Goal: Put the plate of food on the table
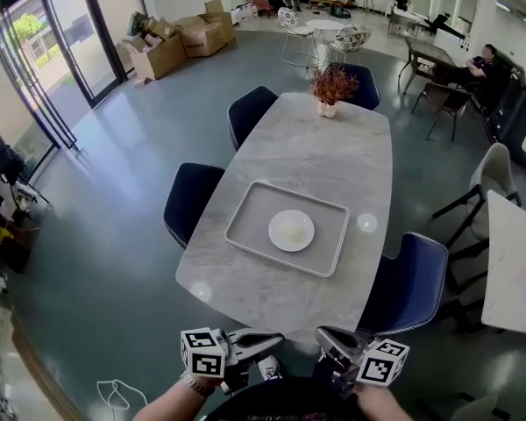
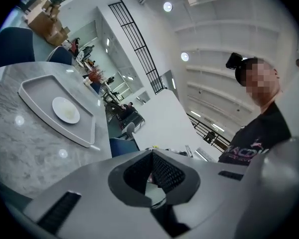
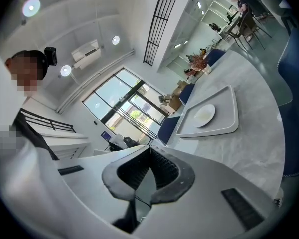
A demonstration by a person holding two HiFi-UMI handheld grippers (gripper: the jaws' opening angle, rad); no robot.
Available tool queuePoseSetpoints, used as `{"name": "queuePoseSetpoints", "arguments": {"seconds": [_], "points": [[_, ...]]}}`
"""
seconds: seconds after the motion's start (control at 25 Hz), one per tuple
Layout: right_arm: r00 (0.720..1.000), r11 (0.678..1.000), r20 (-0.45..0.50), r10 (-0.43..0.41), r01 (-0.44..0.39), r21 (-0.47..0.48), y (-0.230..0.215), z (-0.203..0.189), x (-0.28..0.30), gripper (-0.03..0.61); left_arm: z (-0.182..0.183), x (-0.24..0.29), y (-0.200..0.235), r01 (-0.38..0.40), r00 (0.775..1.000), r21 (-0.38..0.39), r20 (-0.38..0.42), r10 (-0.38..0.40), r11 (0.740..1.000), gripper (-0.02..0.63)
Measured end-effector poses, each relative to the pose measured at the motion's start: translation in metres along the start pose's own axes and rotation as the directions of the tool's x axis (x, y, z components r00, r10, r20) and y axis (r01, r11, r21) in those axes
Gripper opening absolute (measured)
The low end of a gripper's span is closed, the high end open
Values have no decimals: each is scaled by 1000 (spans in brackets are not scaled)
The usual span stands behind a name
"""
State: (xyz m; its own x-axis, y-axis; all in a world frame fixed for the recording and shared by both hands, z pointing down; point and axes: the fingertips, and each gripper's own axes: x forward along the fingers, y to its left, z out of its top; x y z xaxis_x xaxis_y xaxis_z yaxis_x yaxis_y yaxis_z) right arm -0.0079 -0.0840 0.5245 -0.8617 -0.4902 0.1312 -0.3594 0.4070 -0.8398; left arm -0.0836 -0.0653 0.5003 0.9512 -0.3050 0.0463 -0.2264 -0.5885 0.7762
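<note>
A white plate [image 1: 291,230] with a pale bit of food sits in a grey tray [image 1: 249,224] on the near half of the marble table [image 1: 324,147]. Both grippers hang low by my body, short of the table's near edge and well apart from the tray. My left gripper [image 1: 276,341] points right and my right gripper [image 1: 324,336] points left, tips facing each other. The left gripper [image 2: 152,153] is shut on nothing, with the plate [image 2: 66,109] and tray [image 2: 35,91] far off at left. The right gripper [image 3: 149,149] is likewise shut and empty, plate [image 3: 204,115] and tray [image 3: 225,122] beyond.
A potted plant [image 1: 332,88] stands at the table's far end. Dark blue chairs flank the table: two at left [image 1: 193,200], [image 1: 248,112], one at near right [image 1: 408,283], one at the far end [image 1: 361,82]. Cardboard boxes [image 1: 171,46] lie by the glass doors.
</note>
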Motion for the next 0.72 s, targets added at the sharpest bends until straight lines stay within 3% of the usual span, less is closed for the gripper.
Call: {"name": "queuePoseSetpoints", "arguments": {"seconds": [0.16,0.24,0.4,0.56,0.72], "points": [[999,999,-25,29,-29,-27,17,-14,13,11,-26,-12,-34,131,991,25,-20,-130,991,8],[998,998,-46,41,-43,-46,24,-24,17,11,-38,-16,-43,161,986,61,-55,-158,985,8],[994,995,-89,57,-63,-71,35,-45,22,11,-50,-26,-44,134,989,52,-68,-131,990,8],[993,996,-97,61,-67,-60,39,-57,27,11,-52,-39,-31,95,995,-3,-23,-95,995,8],[993,996,-101,63,-69,-55,44,-63,30,11,-39,-53,-24,80,997,7,8,-80,997,8]]}}
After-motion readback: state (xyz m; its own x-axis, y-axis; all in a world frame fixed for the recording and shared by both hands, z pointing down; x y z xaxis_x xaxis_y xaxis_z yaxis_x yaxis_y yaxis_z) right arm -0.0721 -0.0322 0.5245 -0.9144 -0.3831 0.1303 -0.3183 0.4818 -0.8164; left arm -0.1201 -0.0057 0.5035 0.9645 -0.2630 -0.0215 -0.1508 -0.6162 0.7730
